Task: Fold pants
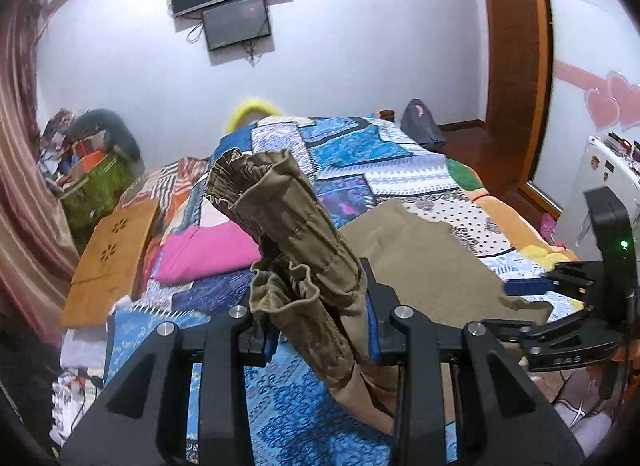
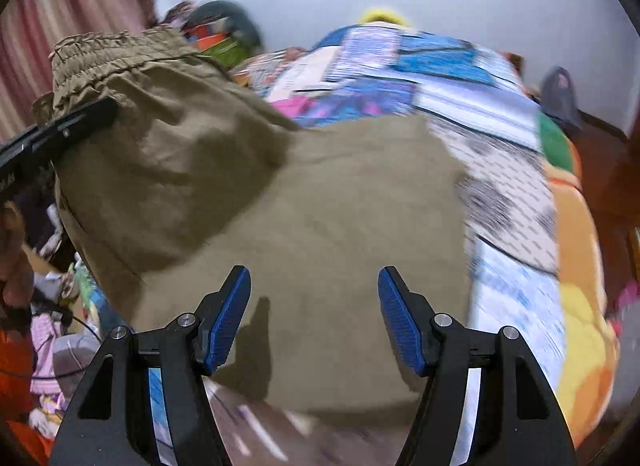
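- The only lettering that comes near to legible is embossed on the black body of the right gripper [image 1: 576,358], at the right edge of the left wrist view; it looks like "DAS", though the first letter is uncertain.
- Embossed marks also sit on the black finger of the left gripper [image 2: 60,133], at the left edge of the right wrist view, but they are too blurred to read.
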{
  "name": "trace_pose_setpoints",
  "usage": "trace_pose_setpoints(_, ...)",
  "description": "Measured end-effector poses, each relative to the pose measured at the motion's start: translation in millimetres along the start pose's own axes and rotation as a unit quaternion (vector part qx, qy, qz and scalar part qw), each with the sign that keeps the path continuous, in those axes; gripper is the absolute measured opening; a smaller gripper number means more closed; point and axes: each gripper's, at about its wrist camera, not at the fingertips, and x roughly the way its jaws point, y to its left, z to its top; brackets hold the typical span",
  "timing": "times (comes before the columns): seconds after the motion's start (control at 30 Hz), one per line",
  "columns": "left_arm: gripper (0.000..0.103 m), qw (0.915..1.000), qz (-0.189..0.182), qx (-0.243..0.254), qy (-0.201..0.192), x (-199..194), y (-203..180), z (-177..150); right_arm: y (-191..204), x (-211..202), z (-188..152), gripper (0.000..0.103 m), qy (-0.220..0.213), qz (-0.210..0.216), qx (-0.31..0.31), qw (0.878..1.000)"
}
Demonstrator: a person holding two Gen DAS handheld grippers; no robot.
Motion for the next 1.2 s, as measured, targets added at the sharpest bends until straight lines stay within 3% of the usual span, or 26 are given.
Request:
trace_pose_setpoints(0.17,0.034,0.9998,-0.014,0.009,-0.004,3,-20,10,-28,-3,-19,0.063,0.005,-0.023,0.041,0.999)
trace_pose_setpoints(0.43,0.034,0.9974,-0.070,-0.005,0.014,21,-57,20,-34,2,-29,0.063,0.006,0.001,0.058,0.998)
trace_pose_setpoints(0.7,0.033,0.9922,-0.110,0.013,0.057,49,-100,13,-36,-8,-33,0.063,-0.013,-0.005,0.058,0.998)
trace_pose_setpoints(0.93,0.035,0.9882,-0.116,0.040,0.092,62,-128,-4,-44,-29,-33,0.063,-0.035,-0.025,0.061,0.997)
trace_pose_setpoints(0.97,0.039,0.9880,-0.116,0.042,0.094,61,-127,-7,-47,-32,-33,0.063,-0.040,-0.026,0.066,0.997)
trace_pose_setpoints(1.07,0.068,0.9841,-0.142,0.023,0.104,60,-126,-9,-53,-44,-32,0.063,-0.056,-0.032,0.074,0.995)
trace_pose_setpoints(1.2,0.071,0.9813,-0.166,0.003,0.098,49,-121,-6,-57,-64,-27,0.063,-0.083,-0.044,0.079,0.992)
